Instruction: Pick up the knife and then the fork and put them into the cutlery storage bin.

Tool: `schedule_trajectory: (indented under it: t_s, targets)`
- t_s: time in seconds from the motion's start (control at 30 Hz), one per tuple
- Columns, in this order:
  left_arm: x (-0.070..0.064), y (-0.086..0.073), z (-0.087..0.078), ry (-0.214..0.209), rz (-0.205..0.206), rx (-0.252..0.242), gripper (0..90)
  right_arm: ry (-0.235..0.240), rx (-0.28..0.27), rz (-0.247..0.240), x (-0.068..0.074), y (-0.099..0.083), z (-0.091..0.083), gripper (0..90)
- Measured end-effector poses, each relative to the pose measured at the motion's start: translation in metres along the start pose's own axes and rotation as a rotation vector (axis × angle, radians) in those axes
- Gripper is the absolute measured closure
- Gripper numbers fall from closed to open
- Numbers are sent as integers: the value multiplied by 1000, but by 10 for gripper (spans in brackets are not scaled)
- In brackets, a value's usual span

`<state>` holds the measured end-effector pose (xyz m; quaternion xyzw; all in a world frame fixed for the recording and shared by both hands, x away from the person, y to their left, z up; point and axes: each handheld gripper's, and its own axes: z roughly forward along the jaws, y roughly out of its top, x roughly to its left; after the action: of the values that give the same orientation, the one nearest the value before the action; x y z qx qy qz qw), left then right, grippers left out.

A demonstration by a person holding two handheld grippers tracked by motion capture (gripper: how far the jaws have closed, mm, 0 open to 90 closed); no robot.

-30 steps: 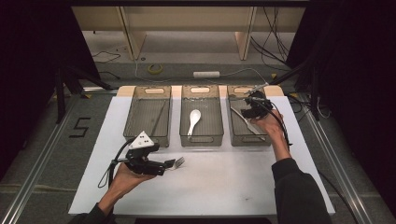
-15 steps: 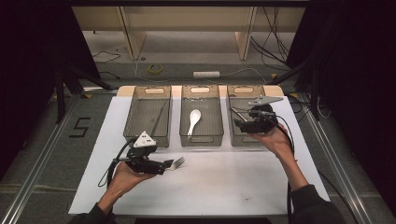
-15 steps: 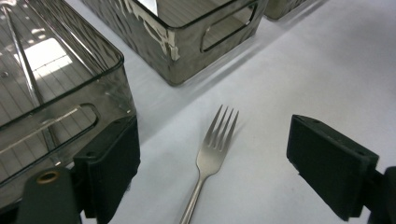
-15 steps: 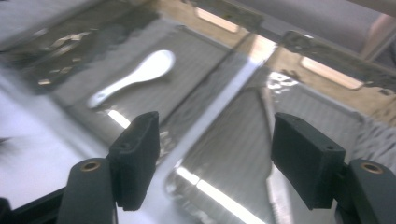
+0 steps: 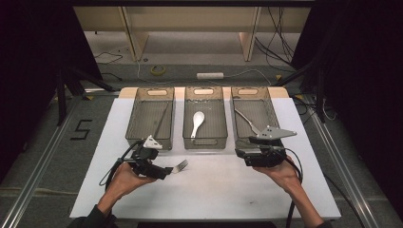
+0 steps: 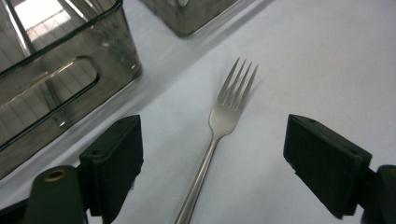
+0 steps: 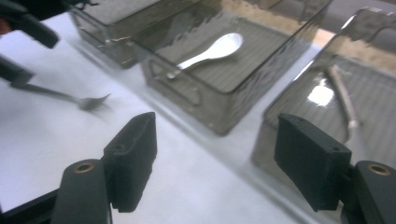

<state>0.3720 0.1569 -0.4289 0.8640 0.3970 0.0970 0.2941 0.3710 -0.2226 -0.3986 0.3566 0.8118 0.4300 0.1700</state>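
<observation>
Since the earlier frames the right hand-held gripper [image 5: 241,156] has drawn back from over the right bin [image 5: 253,115] toward the person, and now hovers just in front of that bin's near wall, above the white counter [image 5: 223,190]. The left hand-held gripper [image 5: 165,172] has stayed at the front left, with the fork [image 5: 180,166] in the same spot. Three dark see-through bins stand in a row at the far side of the counter: the left bin [image 5: 151,118] holds a thin utensil whose kind I cannot tell, the middle bin [image 5: 204,116] holds one white spoon [image 5: 196,122], and the right bin holds one metal utensil [image 5: 246,120]. There is one fork, lying on the counter just in front of the left bin with its tines pointing away from the left hand-held gripper. In the left gripper view its jaws stand wide apart on either side of the fork's handle [image 6: 198,179], not touching it. In the right gripper view the jaws are also wide apart and hold nothing.
</observation>
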Motion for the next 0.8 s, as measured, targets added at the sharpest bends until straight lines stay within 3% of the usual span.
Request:
schedule_trajectory:
  t_s: [0.33,0.63,0.8]
  targets:
    - [15,-8,2,19,-3,182,284,50,14,4,18,-21,-1,273]
    - [19,-15,8,16,7,274,404,62,-1,20,24,-32,-7,265]
    - [16,-17,16,5,41,306,501,65,6,18,25,-36,-8,265]
